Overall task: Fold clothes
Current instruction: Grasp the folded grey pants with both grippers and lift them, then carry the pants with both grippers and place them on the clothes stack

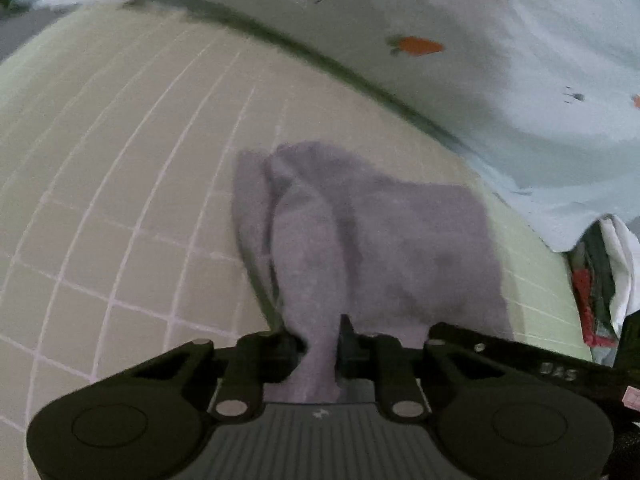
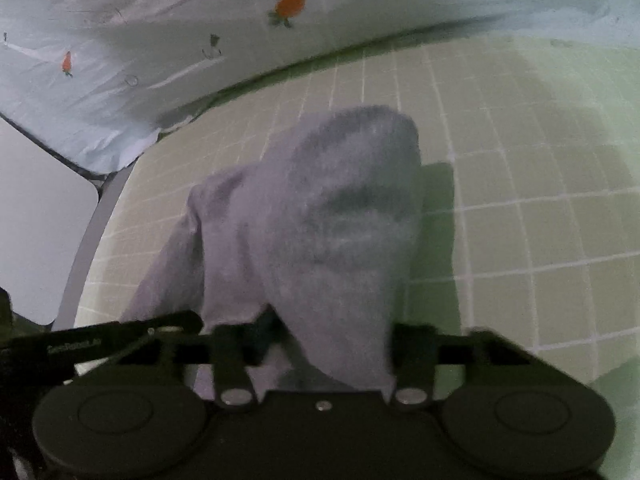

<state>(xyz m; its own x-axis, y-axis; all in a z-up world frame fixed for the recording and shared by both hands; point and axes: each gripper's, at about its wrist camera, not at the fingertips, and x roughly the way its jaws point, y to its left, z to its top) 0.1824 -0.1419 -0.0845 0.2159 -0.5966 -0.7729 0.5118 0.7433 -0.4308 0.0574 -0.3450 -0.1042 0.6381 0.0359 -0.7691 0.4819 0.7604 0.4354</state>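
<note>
A small grey cloth [image 1: 380, 232] lies crumpled on a green cutting mat with a white grid [image 1: 120, 160]. One bunched end of it rises into my left gripper [image 1: 320, 344], whose fingers are shut on that narrow fold. In the right wrist view the same grey cloth [image 2: 328, 208] humps up off the mat [image 2: 520, 200]. A thicker bunch of it sits between the fingers of my right gripper [image 2: 332, 340], which press on it from both sides. The two grippers are close together, side by side, each showing as a black bar at the edge of the other's view.
A light blue sheet printed with small orange carrots [image 1: 480, 60] [image 2: 160, 40] lies along the far side of the mat. A red and white bundle [image 1: 584, 300] sits at the right edge. A white surface [image 2: 40, 220] lies beyond the mat's left edge.
</note>
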